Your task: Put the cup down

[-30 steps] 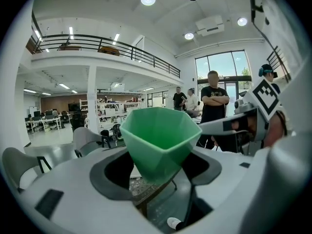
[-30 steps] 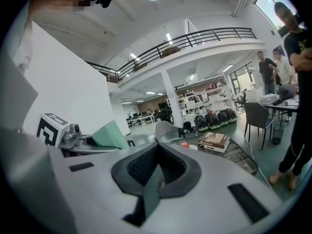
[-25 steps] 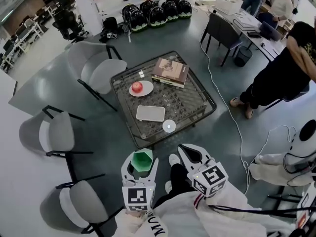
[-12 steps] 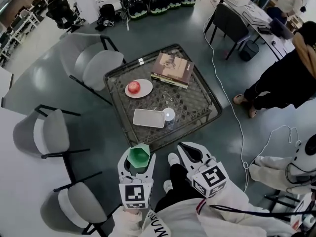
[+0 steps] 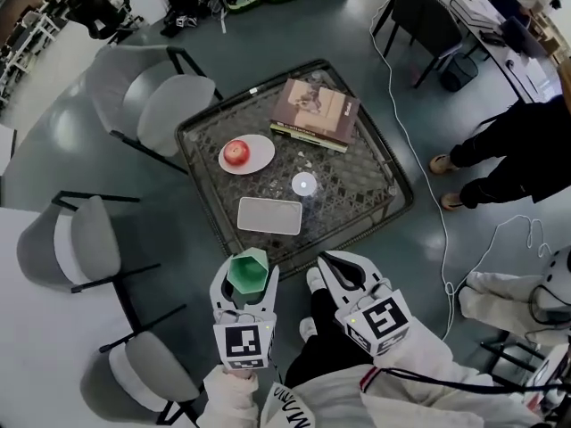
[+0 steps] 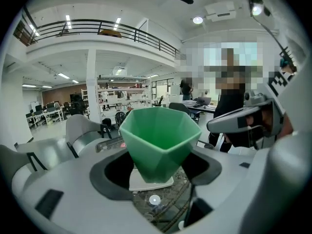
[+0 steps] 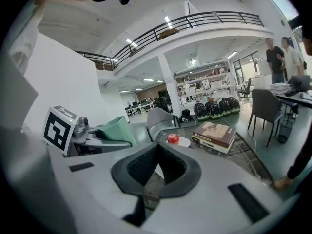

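Observation:
A green faceted cup (image 5: pixel 248 272) sits upright between the jaws of my left gripper (image 5: pixel 245 280), which is shut on its lower part. In the left gripper view the cup (image 6: pixel 158 139) fills the middle, with the jaws pressed against both its sides. My right gripper (image 5: pixel 333 266) hangs beside it, shut with nothing in it; its pads meet at the tips in the right gripper view (image 7: pixel 157 149). Both grippers hover short of the near edge of a low glass-topped table (image 5: pixel 379 163).
On the table lie a white plate with a red apple (image 5: pixel 236 152), a stack of books (image 5: pixel 315 114) and a flat white tray (image 5: pixel 268 215). Grey chairs (image 5: pixel 156 101) stand to the left. A person's legs (image 5: pixel 500 141) and a floor cable (image 5: pixel 419 172) are at the right.
Both grippers have moved forward toward the table and sunk lower, the left still carrying the cup. The table now lies closer below them.

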Available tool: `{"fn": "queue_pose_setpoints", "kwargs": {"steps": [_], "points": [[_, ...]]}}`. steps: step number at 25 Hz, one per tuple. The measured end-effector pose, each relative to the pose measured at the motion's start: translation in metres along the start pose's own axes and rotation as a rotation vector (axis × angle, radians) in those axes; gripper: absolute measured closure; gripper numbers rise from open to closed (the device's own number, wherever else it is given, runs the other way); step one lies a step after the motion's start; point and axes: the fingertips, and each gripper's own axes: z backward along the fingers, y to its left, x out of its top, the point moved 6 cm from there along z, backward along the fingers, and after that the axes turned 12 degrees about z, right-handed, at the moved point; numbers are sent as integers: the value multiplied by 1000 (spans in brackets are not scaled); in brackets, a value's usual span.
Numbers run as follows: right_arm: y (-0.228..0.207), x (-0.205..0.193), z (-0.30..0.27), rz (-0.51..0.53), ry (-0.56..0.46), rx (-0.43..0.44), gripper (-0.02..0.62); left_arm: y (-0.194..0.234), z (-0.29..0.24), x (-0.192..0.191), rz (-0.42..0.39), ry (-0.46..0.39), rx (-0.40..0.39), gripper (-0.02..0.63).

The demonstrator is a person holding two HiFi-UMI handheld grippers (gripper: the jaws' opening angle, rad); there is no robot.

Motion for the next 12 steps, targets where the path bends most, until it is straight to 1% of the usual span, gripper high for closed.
{"fn": "queue_pose_setpoints", "kwargs": {"steps": [5, 8, 12], "points": [[-13, -17, -20, -1, 18, -21, 589, 15, -26, -15, 22, 26, 10, 295], [-25, -27, -32, -16, 27, -36, 589, 19, -42, -17, 8, 24, 15, 295], [-41, -39, -43, -13, 43, -55, 589, 27, -59, -22, 26, 23, 25, 295]]}}
